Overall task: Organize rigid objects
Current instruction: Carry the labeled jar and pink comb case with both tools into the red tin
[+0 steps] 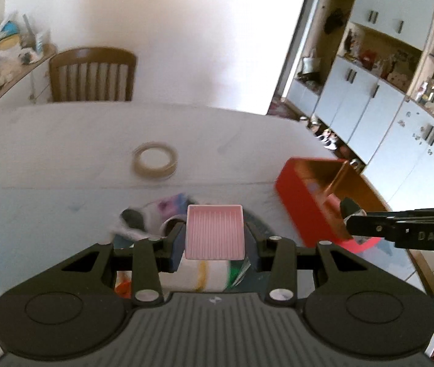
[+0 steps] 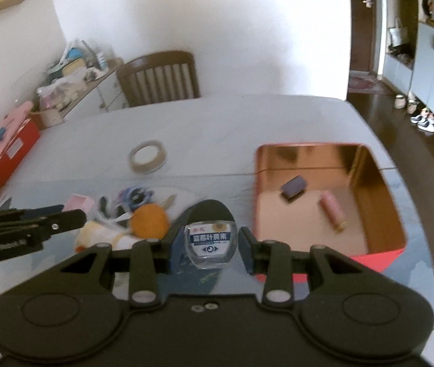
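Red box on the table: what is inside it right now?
Inside the red box, the right wrist view shows a small dark purple block and a pink tube lying apart on its floor. The near wall hides the nearest strip of floor.

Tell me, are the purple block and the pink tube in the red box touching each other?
Apart. In the right wrist view, bare box floor shows between the purple block and the pink tube inside the red box.

Both views are taken from just behind the jaws, angled down across the counter toward the far wall. Shared ahead of both: tape roll, chair, red box.
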Demonstrator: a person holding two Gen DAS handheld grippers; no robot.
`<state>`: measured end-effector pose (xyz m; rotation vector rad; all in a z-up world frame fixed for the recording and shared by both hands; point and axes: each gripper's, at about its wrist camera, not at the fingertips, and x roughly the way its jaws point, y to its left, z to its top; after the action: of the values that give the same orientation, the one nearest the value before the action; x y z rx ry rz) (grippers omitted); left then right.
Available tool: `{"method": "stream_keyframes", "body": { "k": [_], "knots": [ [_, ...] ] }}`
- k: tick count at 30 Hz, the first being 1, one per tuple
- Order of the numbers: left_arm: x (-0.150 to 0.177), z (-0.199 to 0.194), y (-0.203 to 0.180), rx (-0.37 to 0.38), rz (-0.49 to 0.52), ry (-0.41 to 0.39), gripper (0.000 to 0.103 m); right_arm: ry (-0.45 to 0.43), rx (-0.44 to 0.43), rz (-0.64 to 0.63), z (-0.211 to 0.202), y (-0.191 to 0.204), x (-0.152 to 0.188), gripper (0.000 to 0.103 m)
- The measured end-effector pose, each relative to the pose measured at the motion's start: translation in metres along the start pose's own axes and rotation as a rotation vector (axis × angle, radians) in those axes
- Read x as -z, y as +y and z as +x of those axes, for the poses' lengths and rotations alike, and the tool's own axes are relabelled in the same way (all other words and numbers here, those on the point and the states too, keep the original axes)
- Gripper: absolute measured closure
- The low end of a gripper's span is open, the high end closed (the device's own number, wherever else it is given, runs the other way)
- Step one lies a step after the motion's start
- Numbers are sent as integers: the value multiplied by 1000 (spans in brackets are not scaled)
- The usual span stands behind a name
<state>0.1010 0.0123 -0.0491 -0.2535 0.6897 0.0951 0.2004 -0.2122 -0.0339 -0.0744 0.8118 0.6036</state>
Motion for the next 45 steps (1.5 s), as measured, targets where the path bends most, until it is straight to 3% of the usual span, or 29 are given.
{"method": "stream_keyframes", "body": {
  "k": [12, 25, 45],
  "knots": [
    [-28, 41, -81, 85, 126, 19, 63, -19, 47, 24, 6, -67, -19, 65],
    [-34, 107, -160, 103, 254, 85, 63, 38, 67, 26, 42, -127, -35, 65],
    [-32, 198, -198, 47, 313, 275, 63, 178, 46, -96, 120, -154, -62, 65]
  ]
}}
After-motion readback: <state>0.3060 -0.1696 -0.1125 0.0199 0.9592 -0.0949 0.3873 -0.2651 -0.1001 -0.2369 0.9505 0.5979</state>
